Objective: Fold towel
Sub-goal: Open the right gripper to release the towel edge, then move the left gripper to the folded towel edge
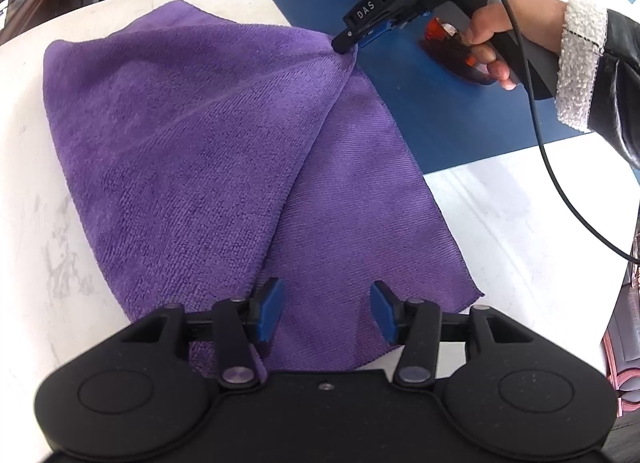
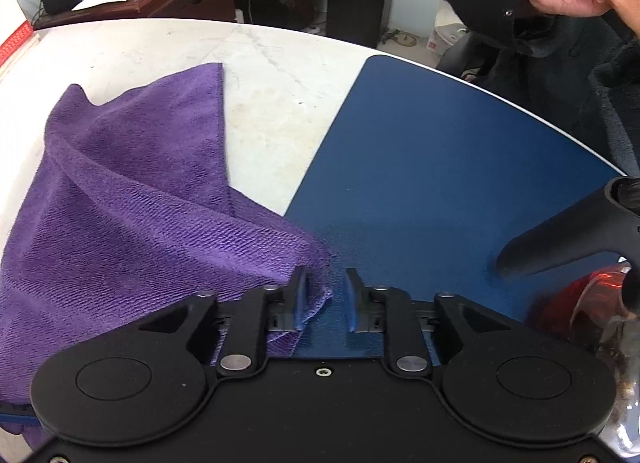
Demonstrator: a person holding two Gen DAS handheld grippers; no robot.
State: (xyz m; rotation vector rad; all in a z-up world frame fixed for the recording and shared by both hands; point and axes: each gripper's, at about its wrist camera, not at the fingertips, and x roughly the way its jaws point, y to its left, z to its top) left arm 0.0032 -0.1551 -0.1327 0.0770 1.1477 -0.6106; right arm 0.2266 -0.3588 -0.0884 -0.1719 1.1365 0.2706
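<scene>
A purple towel lies on the white table, one part folded diagonally over the rest. My left gripper is open just above the towel's near edge, holding nothing. My right gripper shows in the left wrist view at the towel's far corner. In the right wrist view the right gripper is open, with the towel's corner lying between its blue pads, untouched on the right side. The towel rises in a ridge to the left.
A dark blue mat lies right of the towel on the white marble table. A red-lit glassy object sits at the right. A seated person in black is beyond the table edge.
</scene>
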